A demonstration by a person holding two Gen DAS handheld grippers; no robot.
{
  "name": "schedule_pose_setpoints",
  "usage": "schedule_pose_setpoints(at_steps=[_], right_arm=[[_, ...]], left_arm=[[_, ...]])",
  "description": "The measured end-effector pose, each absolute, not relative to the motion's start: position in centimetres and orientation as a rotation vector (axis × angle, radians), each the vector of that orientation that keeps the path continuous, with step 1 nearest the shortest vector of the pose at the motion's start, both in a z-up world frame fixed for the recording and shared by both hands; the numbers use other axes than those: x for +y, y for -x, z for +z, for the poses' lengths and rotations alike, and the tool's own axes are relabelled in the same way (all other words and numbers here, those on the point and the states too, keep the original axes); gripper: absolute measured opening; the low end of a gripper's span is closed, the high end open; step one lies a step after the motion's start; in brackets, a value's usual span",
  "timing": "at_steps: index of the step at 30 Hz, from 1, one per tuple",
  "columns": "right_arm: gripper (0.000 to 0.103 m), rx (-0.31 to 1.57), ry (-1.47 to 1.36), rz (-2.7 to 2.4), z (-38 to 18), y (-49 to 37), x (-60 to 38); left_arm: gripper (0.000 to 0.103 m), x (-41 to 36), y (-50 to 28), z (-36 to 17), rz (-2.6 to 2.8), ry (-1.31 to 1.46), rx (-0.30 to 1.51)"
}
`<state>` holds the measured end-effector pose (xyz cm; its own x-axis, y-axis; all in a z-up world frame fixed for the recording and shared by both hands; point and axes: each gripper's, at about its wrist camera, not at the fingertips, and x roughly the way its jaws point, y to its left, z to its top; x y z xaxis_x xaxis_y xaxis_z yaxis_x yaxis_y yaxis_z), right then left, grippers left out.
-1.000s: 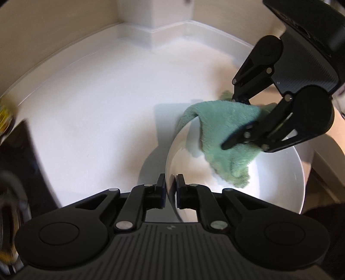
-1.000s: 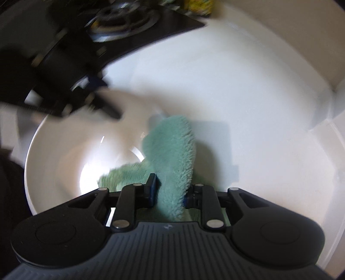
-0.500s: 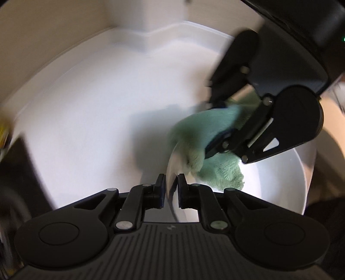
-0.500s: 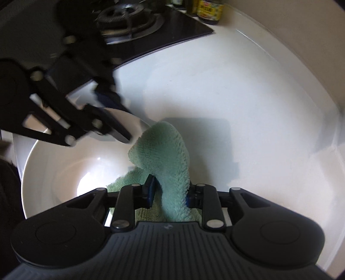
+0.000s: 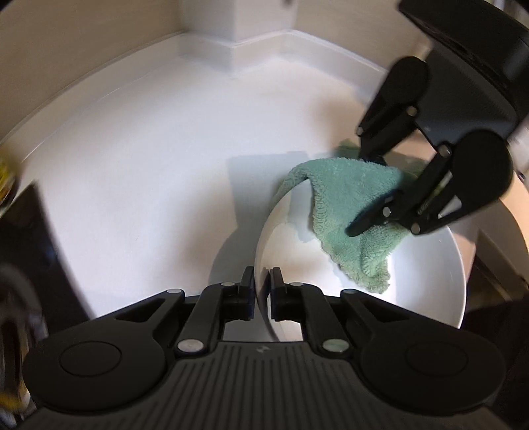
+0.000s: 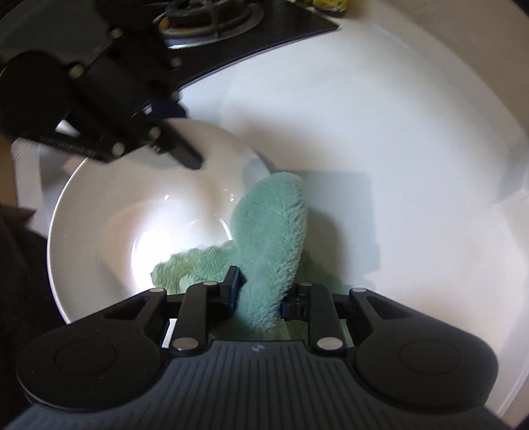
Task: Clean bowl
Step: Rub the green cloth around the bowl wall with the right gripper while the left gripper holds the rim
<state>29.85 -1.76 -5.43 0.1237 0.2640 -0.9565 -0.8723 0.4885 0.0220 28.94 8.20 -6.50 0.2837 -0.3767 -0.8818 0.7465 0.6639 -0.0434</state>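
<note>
Setting: white table point(image 5: 142, 158) with a raised white back edge that steps round a corner post; beige wall above.

Item 1: white bowl point(image 5: 426, 284), round and glossy, on the table near its front edge. In the right wrist view point(image 6: 99, 211) the whole inner well shows, brightly lit at the bottom; in the left wrist view only the rim and part of the inner wall show.

Item 2: green cloth point(image 5: 350, 198), fluffy terry. One fold drapes over the bowl's far rim, the rest hangs down inside. The right wrist view point(image 6: 271, 238) shows further cloth lying at the bottom of the well, which the other view does not.

Item 3: left hand-held gripper point(image 5: 263, 291), black. Fingers nearly together, pinching the bowl's rim, one inside the wall and one outside. In the right wrist view point(image 6: 185, 149) it appears blurred at the bowl's far left rim.

Item 4: right hand-held gripper point(image 6: 259, 292), black. Fingers partly closed, clamped on a thick fold of the cloth. The left wrist view point(image 5: 367, 192) shows it from the side, reaching down over the bowl, the cloth bunched between its fingers.

Item 5: black stovetop point(image 6: 251, 29) with a gas burner, beyond the bowl, plain only in the right wrist view. Yellow-labelled containers point(image 6: 325, 4) at its far corner, blurred.
</note>
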Motion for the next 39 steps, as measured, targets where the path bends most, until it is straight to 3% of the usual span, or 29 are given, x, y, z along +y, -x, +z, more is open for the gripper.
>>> schedule_pose_setpoints(at_steps=[7, 15, 21, 26, 33, 39], right_arm=[[0.022, 1.065, 0.696, 0.925, -5.2, -31.0, -0.4], [0.019, 1.085, 0.524, 0.865, -5.1, -31.4, -2.3], [0.016, 1.084, 0.412, 0.791, -5.1, -30.6, -3.8], [0.017, 1.125, 0.495, 0.865, -5.2, -29.1, -3.5], [0.022, 1.125, 0.652, 0.884, -5.2, -29.5, -2.6], [0.022, 1.067, 0.594, 0.832, -5.4, -30.3, -2.6]], left_arm=[[0.009, 6.9, -31.0, -6.6, -0.859, -0.499, 1.003], [0.019, 9.6, -28.9, -6.5, -0.642, -0.282, 1.036], [0.018, 10.1, -27.3, -6.8, -0.573, -0.233, 1.024], [0.008, 9.8, -29.0, -6.6, -0.651, -0.334, 1.026], [0.010, 7.7, -32.3, -6.9, -0.782, -0.507, 1.000], [0.010, 8.1, -33.5, -7.0, -0.781, -0.484, 0.983]])
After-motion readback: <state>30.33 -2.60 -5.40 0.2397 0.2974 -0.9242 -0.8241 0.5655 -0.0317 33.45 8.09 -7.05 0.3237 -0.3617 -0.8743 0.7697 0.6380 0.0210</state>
